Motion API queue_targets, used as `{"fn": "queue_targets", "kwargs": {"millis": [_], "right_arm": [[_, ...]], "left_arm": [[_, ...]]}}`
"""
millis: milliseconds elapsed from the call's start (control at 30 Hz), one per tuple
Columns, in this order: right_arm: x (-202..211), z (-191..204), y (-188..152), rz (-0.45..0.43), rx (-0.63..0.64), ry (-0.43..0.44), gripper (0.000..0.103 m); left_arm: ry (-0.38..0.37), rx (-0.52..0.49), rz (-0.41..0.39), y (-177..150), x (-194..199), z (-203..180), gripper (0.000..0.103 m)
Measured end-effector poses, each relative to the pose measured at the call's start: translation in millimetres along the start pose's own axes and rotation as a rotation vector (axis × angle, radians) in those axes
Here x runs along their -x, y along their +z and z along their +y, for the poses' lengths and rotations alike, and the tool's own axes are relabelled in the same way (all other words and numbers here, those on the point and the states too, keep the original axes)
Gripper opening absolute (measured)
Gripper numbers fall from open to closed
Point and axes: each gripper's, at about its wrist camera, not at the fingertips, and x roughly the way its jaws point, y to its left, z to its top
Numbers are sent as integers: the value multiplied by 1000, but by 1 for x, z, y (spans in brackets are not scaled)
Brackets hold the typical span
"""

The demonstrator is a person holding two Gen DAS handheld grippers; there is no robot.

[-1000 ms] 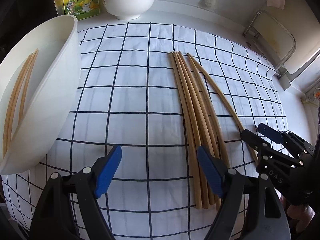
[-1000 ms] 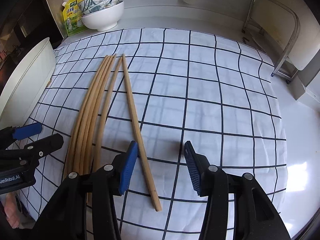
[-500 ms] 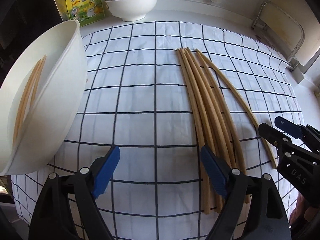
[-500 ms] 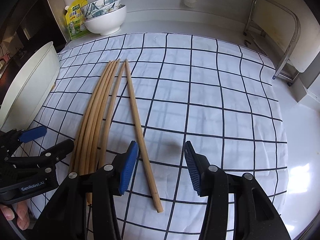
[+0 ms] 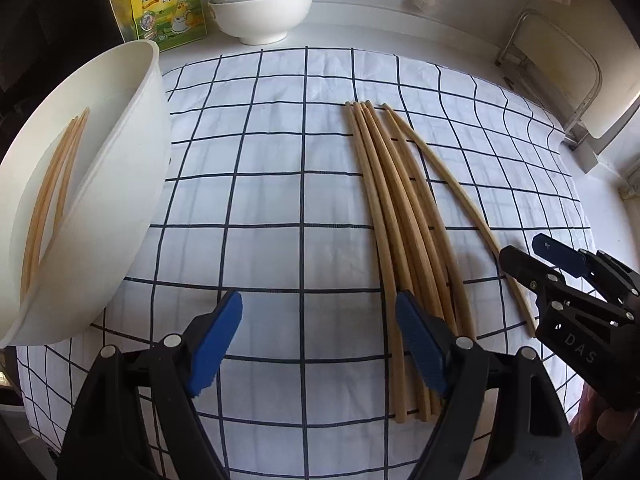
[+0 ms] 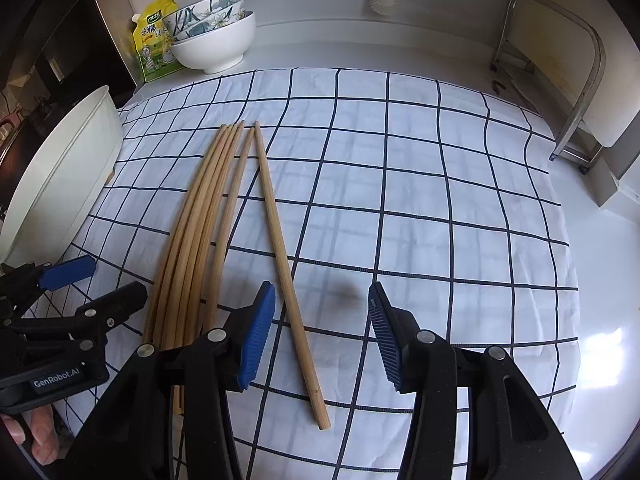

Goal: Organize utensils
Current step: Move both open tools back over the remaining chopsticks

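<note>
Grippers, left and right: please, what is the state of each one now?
Left gripper: open, holding nothing.
Right gripper: open, holding nothing, its jaws either side of one chopstick.

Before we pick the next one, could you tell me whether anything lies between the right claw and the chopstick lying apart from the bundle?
Nothing visible does. The lone chopstick lies bare on the checked cloth, running between the open right claw fingers.

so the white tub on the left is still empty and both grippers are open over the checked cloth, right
Not quite: the white tub is not empty. The left wrist view shows chopsticks in the tub, lying along its inside. The rest holds: the left gripper and the right gripper are both open over the checked cloth, beside the chopsticks on the cloth.
</note>
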Motion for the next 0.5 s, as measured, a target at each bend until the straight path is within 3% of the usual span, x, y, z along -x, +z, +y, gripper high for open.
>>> {"fn": "queue_targets", "kwargs": {"millis": [300,500], "right_arm": [[-1,-2,1,-1,4,-6,47],[-1,-1,1,3,19,-7,47]], "left_arm": [[61,-24,33,0,-15,-12,80],[79,6,31,-1,-16,3,80]]}}
